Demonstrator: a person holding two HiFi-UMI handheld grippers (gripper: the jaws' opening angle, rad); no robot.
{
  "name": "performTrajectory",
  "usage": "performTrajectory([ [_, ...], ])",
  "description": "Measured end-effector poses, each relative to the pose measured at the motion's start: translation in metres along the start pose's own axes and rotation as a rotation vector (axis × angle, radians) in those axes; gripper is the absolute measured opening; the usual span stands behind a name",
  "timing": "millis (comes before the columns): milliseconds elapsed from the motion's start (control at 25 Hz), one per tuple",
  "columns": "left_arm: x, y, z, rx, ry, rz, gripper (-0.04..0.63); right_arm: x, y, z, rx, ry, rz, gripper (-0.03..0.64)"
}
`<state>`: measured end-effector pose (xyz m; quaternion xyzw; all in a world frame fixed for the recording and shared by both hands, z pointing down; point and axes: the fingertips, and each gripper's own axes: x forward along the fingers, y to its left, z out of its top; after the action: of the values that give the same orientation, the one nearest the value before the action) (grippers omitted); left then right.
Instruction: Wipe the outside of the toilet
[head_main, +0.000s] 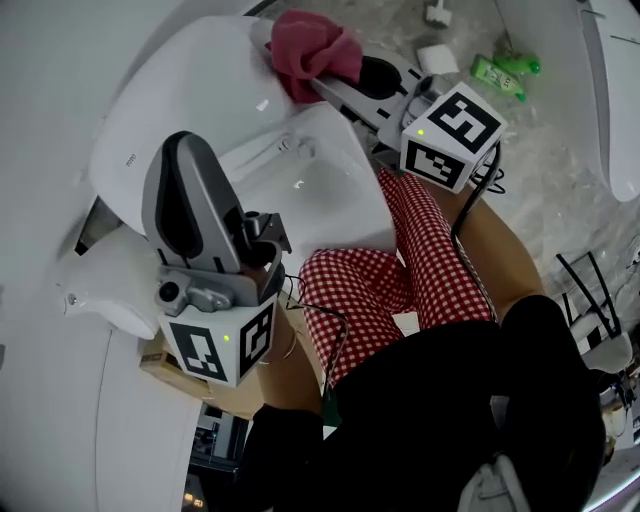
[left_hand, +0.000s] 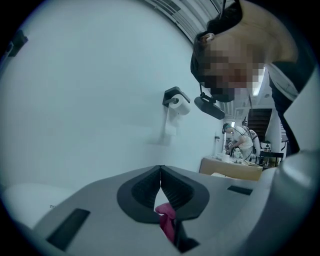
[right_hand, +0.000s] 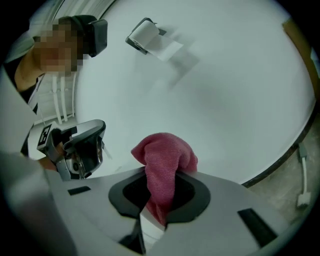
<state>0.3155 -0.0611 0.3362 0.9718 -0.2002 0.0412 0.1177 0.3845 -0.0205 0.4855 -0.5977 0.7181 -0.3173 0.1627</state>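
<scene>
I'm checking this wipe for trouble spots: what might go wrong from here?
1. The pink cloth sits bunched in the right gripper, so only a small patch may wipe and the fingers might rub the toilet.
2. The green bottle on the floor near the toilet could get bumped.

**No legible text in view**

A small dark mark (head_main: 130, 158) on the white toilet (head_main: 200, 110) is too tiny to read. The green bottle (head_main: 505, 72) on the floor carries a label too blurred to make out. The left cube (head_main: 222, 345) and right cube (head_main: 450, 135) bear only black-and-white square markers, without letters or numbers.
</scene>
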Motion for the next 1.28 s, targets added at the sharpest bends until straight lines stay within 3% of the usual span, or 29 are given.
performTrajectory([
  [160,0.004,0.000,-0.003,-0.016,0.007,-0.009,0.011,0.012,0.008,-0.007,0.049,-0.010,0.025,0.078],
  [360,0.007,-0.003,-0.008,-0.018,0.029,-0.019,0.009,0.017,0.004,-0.018,0.022,0.001,-0.031,0.078],
  [680,0.007,0.010,-0.011,-0.101,0.000,-0.029,0.011,0.018,-0.013,-0.041,0.078,-0.006,-0.104,0.078],
  [1280,0.003,0.020,-0.006,-0.128,-0.011,-0.026,0.011,0.026,-0.076,-0.108,0.086,0.152,-0.238,0.078],
])
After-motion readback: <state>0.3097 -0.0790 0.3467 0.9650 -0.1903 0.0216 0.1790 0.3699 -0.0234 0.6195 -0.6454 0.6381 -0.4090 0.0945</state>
